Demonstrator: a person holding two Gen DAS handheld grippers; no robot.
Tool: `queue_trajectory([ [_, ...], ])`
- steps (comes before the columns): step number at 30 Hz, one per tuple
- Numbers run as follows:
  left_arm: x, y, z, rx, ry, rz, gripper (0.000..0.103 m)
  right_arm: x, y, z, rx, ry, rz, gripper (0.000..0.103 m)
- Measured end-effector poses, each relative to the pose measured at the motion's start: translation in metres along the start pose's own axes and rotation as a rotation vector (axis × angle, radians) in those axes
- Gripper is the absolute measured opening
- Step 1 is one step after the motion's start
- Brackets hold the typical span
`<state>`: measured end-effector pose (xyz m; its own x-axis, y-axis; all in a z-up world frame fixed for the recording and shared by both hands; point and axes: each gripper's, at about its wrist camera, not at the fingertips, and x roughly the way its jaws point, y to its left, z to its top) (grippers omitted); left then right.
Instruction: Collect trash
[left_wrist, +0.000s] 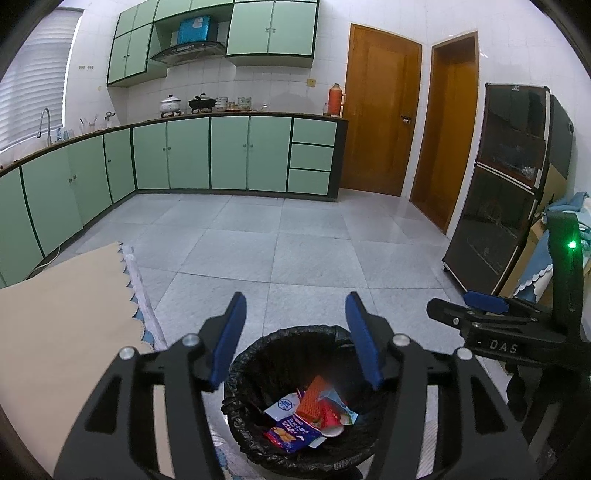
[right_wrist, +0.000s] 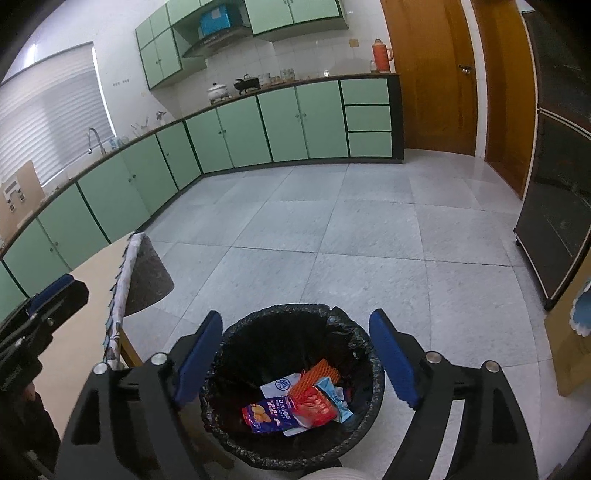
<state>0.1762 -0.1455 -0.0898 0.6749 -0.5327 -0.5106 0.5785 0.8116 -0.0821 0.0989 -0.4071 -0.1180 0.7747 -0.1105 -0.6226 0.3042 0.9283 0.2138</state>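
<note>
A bin lined with a black bag (left_wrist: 258, 354) stands on the floor below both grippers; it also shows in the right wrist view (right_wrist: 273, 325). Several snack wrappers (left_wrist: 310, 417) lie inside it, among them a purple chip bag (right_wrist: 266, 413) and a red packet (right_wrist: 314, 404). My left gripper (left_wrist: 295, 339) is open and empty above the bin. My right gripper (right_wrist: 295, 354) is open and empty above the bin too. The right gripper shows at the right of the left wrist view (left_wrist: 484, 310). The left gripper shows at the left edge of the right wrist view (right_wrist: 48, 299).
A table with a beige top (left_wrist: 62, 314) and a fringed cloth edge (right_wrist: 122, 291) stands left of the bin. Green kitchen cabinets (left_wrist: 177, 155) run along the far walls. A dark glass cabinet (left_wrist: 506, 184) stands at the right beside wooden doors (left_wrist: 380, 110).
</note>
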Motion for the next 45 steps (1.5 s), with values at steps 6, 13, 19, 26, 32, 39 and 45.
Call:
queue_trajectory([
  [6, -0.015, 0.007, 0.003, -0.012, -0.015, 0.024, 0.07, -0.013, 0.005, -0.001, -0.013, -0.017, 0.0, 0.095],
  [13, -0.049, 0.018, 0.007, -0.028, -0.05, 0.062, 0.087, -0.042, 0.02, 0.004, -0.017, -0.016, 0.039, 0.097],
  [19, -0.083, 0.03, 0.01, -0.046, -0.055, 0.114, 0.09, -0.076, 0.049, 0.005, -0.067, -0.037, 0.068, 0.097],
  [26, -0.118, 0.036, 0.011, -0.046, -0.062, 0.145, 0.09, -0.111, 0.076, 0.006, -0.1, -0.055, 0.094, 0.097],
  [32, -0.146, 0.037, 0.01, -0.027, -0.084, 0.158, 0.091, -0.135, 0.096, -0.002, -0.117, -0.073, 0.097, 0.097],
  [39, -0.177, 0.039, 0.005, -0.045, -0.121, 0.186, 0.091, -0.149, 0.113, -0.01, -0.163, -0.08, 0.098, 0.097],
  [45, -0.193, 0.045, 0.005, -0.052, -0.139, 0.213, 0.091, -0.156, 0.123, -0.017, -0.192, -0.089, 0.108, 0.097],
])
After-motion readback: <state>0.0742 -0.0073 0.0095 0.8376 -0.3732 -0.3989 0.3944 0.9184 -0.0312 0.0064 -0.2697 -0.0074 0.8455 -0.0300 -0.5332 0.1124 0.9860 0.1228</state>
